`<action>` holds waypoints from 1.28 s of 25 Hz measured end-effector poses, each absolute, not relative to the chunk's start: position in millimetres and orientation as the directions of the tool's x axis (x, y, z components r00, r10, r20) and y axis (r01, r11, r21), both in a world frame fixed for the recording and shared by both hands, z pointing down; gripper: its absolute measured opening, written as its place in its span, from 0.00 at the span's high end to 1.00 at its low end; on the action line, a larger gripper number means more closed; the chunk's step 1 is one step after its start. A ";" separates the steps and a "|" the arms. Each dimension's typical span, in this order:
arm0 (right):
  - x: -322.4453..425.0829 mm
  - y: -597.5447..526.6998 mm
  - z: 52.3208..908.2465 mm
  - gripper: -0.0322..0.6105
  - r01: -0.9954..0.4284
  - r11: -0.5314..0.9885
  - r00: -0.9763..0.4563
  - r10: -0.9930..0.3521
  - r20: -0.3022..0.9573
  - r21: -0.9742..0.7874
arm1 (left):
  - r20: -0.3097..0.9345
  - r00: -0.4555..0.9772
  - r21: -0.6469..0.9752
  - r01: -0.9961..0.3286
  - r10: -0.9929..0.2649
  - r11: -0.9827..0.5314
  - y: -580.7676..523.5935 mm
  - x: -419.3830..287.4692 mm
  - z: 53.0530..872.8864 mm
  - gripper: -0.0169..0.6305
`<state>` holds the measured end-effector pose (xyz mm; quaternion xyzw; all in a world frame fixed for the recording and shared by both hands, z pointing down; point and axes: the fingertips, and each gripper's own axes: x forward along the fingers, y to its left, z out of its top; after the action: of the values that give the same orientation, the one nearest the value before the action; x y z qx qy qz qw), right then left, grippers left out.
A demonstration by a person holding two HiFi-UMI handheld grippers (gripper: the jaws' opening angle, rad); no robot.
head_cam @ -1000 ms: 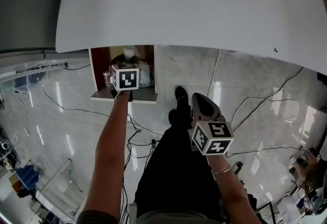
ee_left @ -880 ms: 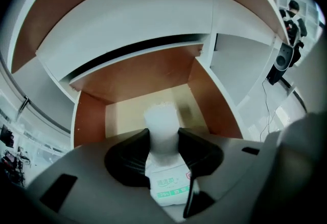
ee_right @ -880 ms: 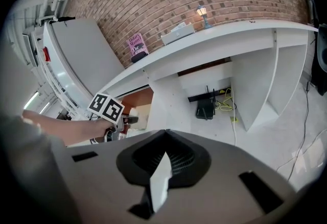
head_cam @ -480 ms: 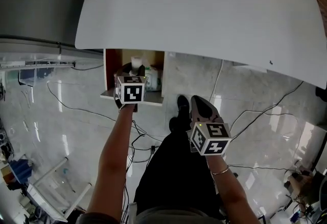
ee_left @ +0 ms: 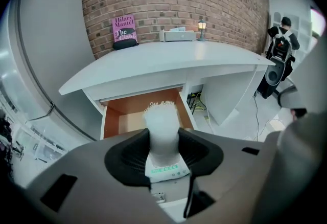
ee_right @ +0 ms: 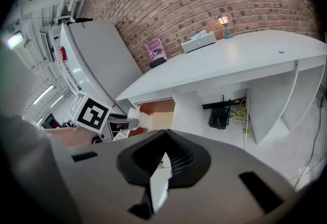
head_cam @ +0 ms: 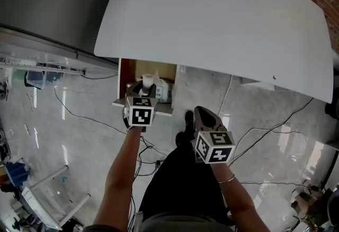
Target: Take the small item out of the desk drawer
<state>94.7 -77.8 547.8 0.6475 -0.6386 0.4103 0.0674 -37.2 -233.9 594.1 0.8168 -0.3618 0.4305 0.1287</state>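
I hold the left gripper (ee_left: 163, 137) clenched on the white sachet (ee_left: 162, 115) over the front of the open drawer (ee_left: 125, 115), the right gripper (ee_right: 163, 155) closed on nothing; the sachet is soft and pinched mid-body, so a jolt or a knock on the desk (ee_left: 168, 62) edge could drop it back inside.

A pink book (ee_left: 124, 27) standing at the back of the desk (ee_left: 204, 59) reads "Hilary Mantel" at the top and "The" below it; the rest of its title is too small to read; a green strip (ee_left: 164, 169) low on the white packet (ee_left: 162, 131) carries print too fine to make out; nothing else is legible.
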 end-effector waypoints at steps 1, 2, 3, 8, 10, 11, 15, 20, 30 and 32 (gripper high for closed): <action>93.5 -78.9 545.6 0.95 -0.883 -0.169 -0.158 -0.772 0.616 -0.438 | 0.794 0.372 -0.095 -0.705 -0.481 -0.702 -231.4 -37.9 589.8 0.69; 92.2 -80.0 543.4 0.95 -0.884 -0.164 -0.161 -0.772 0.614 -0.438 | 0.790 0.378 -0.089 -0.709 -0.483 -0.700 -229.1 -38.8 585.6 0.69; 91.2 -81.3 541.0 0.95 -0.885 -0.159 -0.164 -0.773 0.613 -0.438 | 0.787 0.382 -0.083 -0.712 -0.484 -0.697 -227.1 -39.6 581.4 0.69; 87.8 -88.4 528.8 0.95 -0.890 -0.131 -0.181 -0.777 0.602 -0.437 | 0.773 0.390 -0.078 -0.724 -0.500 -0.686 -216.7 -43.9 562.1 0.69; 86.4 -90.6 523.9 0.95 -0.893 -0.118 -0.188 -0.778 0.599 -0.434 | 0.767 0.398 -0.064 -0.734 -0.504 -0.677 -211.8 -44.6 555.5 0.69; 85.1 -92.0 521.2 0.95 -0.894 -0.113 -0.192 -0.779 0.597 -0.433 | 0.763 0.403 -0.055 -0.739 -0.505 -0.672 -209.6 -45.1 552.1 0.69; 81.0 -97.7 510.9 0.95 -0.901 -0.087 -0.201 -0.783 0.588 -0.424 | 0.748 0.419 -0.032 -0.752 -0.515 -0.658 -201.5 -47.8 537.8 0.69; 79.2 -104.0 498.5 0.95 -0.910 -0.055 -0.212 -0.791 0.574 -0.412 | 0.722 0.434 -0.021 -0.764 -0.539 -0.644 -197.0 -50.7 519.8 0.69; 66.8 -109.7 478.2 0.95 -0.925 0.015 -0.245 -0.789 0.564 -0.380 | 0.678 0.437 0.022 -0.815 -0.591 -0.579 -183.9 -73.3 489.3 0.69; 63.6 -112.2 474.7 0.95 -0.927 0.031 -0.253 -0.787 0.562 -0.374 | 0.673 0.434 0.032 -0.826 -0.599 -0.563 -182.1 -78.6 485.5 0.69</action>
<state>63.6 -112.2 474.7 0.6028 -0.7111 0.3477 0.1004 -78.6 -182.1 485.5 0.8271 -0.4305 0.3122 0.1819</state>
